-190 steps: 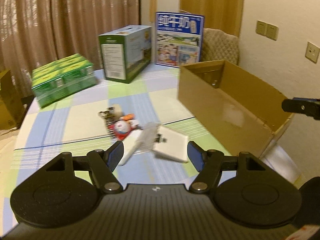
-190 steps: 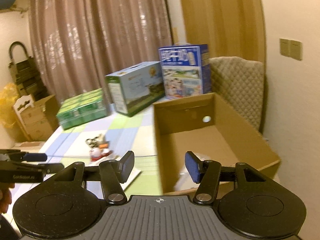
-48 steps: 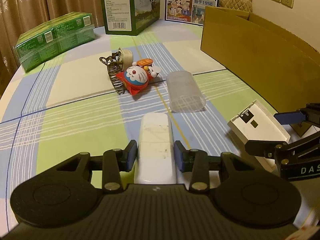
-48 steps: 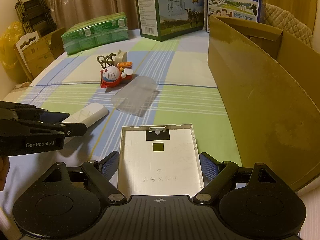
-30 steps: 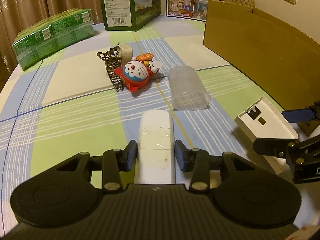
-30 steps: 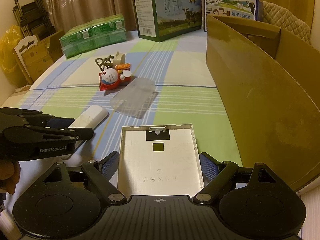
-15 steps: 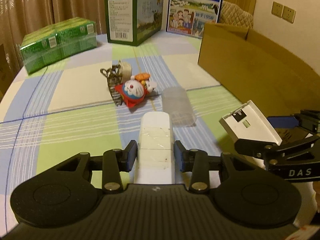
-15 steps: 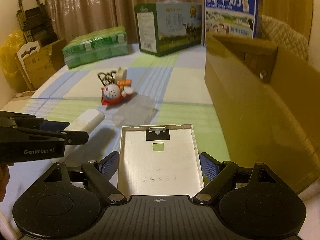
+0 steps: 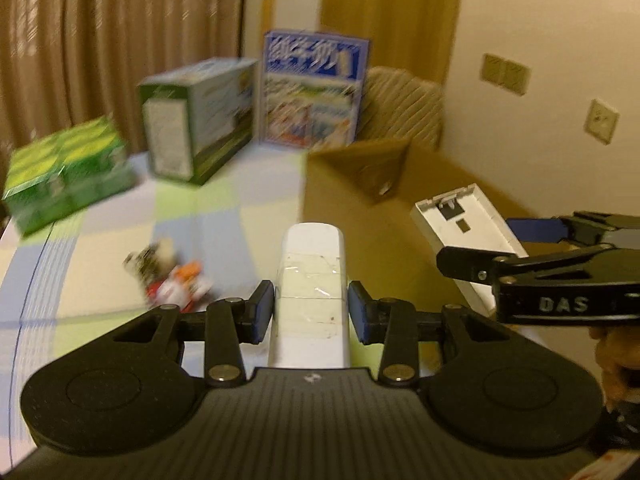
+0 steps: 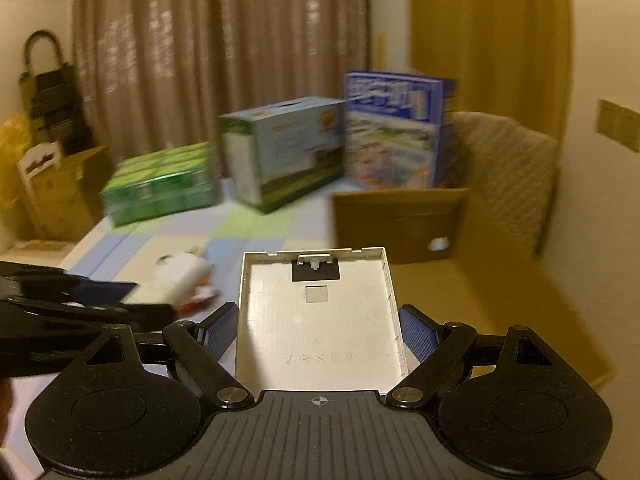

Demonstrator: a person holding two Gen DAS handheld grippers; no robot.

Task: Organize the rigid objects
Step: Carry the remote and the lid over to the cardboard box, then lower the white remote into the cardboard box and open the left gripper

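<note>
My left gripper (image 9: 311,312) is shut on a long white remote-like block (image 9: 312,280) and holds it in the air, pointing at the open cardboard box (image 9: 360,216). My right gripper (image 10: 318,332) is shut on a flat white plastic cover (image 10: 316,312), held above the box's near end (image 10: 472,304). The cover (image 9: 468,232) and right gripper (image 9: 532,256) also show in the left wrist view. The left gripper's fingers (image 10: 72,300) show at the left of the right wrist view. A Doraemon toy and small items (image 9: 172,276) lie blurred on the checked tablecloth.
A green pack (image 9: 64,176), a green-and-white carton (image 9: 196,136) and a blue milk carton (image 9: 312,96) stand at the table's far side. A padded chair (image 10: 508,176) sits behind the box. Curtains and a wall with switches lie beyond.
Both grippers have risen from the table with their objects and now point higher, toward the box. The table items have dropped lower in view and are blurred.
</note>
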